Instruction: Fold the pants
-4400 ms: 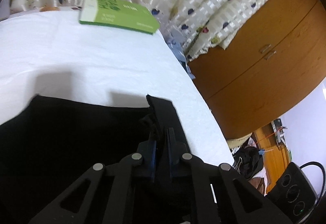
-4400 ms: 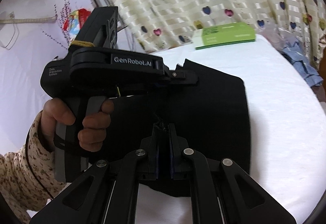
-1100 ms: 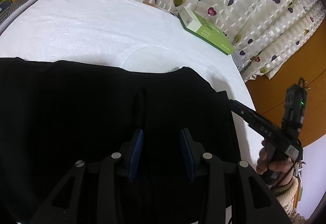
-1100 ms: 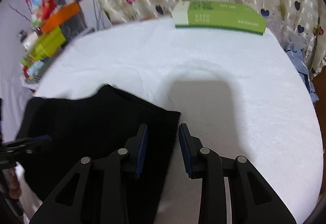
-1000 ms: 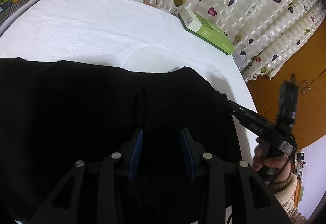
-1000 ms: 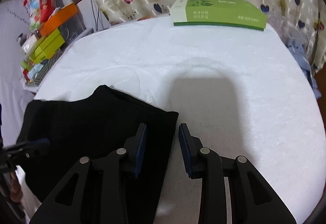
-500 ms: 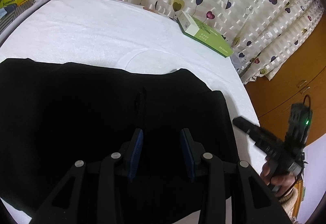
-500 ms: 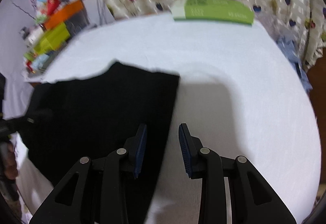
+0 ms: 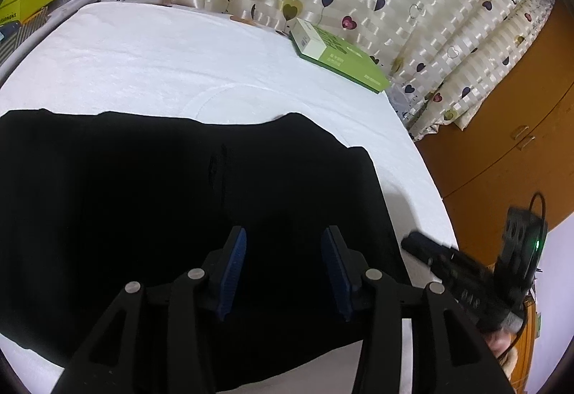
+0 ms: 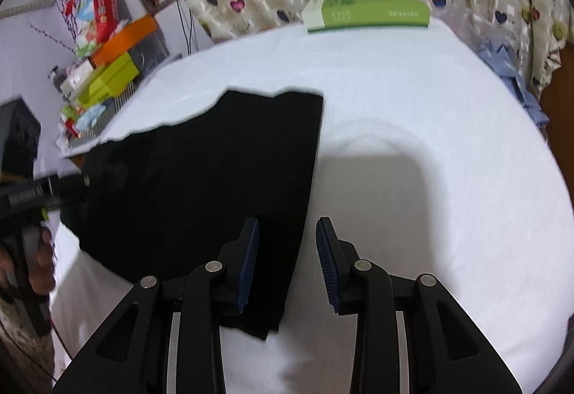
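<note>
Left wrist view: white terry-covered tabletop (image 9: 150, 64) carries the black folded pants (image 9: 143, 200), near edge cut off by the frame; fold layers indistinguishable in the dark cloth. Left tongs (image 9: 283, 268) spread above them, empty. Right tongs (image 10: 287, 257) spread over the pants' right edge, blurred; 4.4 s ago both pinched cloth. Flat green box (image 9: 337, 55) unmoved.

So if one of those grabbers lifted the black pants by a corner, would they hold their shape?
Probably not. The black pants lie flat and limp on the white cloth, with a wavy top edge, so they would likely droop and unfold. They look thin, so probably light. Pushed, they would more likely bunch than slide whole.
</note>
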A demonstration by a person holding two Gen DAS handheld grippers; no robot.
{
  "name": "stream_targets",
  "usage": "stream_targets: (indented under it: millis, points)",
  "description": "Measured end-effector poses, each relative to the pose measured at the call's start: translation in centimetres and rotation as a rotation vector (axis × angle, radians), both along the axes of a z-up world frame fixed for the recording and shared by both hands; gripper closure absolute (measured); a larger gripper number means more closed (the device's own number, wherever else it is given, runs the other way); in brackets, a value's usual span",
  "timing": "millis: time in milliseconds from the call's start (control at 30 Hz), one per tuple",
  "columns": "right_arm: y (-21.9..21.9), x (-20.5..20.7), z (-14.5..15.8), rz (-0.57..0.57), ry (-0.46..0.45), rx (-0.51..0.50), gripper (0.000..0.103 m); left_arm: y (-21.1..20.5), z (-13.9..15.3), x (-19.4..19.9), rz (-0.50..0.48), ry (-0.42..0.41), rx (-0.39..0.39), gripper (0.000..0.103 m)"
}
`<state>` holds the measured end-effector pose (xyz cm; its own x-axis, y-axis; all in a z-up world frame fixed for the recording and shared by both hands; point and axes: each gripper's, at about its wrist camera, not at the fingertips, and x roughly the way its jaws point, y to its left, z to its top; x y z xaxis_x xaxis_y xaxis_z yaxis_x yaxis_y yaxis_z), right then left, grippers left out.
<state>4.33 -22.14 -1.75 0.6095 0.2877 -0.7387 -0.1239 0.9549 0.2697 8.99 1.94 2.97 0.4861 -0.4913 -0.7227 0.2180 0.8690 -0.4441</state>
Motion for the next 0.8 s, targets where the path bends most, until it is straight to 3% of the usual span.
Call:
stream_targets:
  millis: [533,800]
  points:
    - [0.3,-1.9,-0.8,-0.043,0.003,0.091,0.068,-3.5,0.2,0.0,-0.092,0.005,0.018,0.052]
    - [-0.3,-2.2,-0.6,-0.014,-0.032,0.162,0.090,-5.9,0.3,0.5,-0.139,0.013,0.039,0.050]
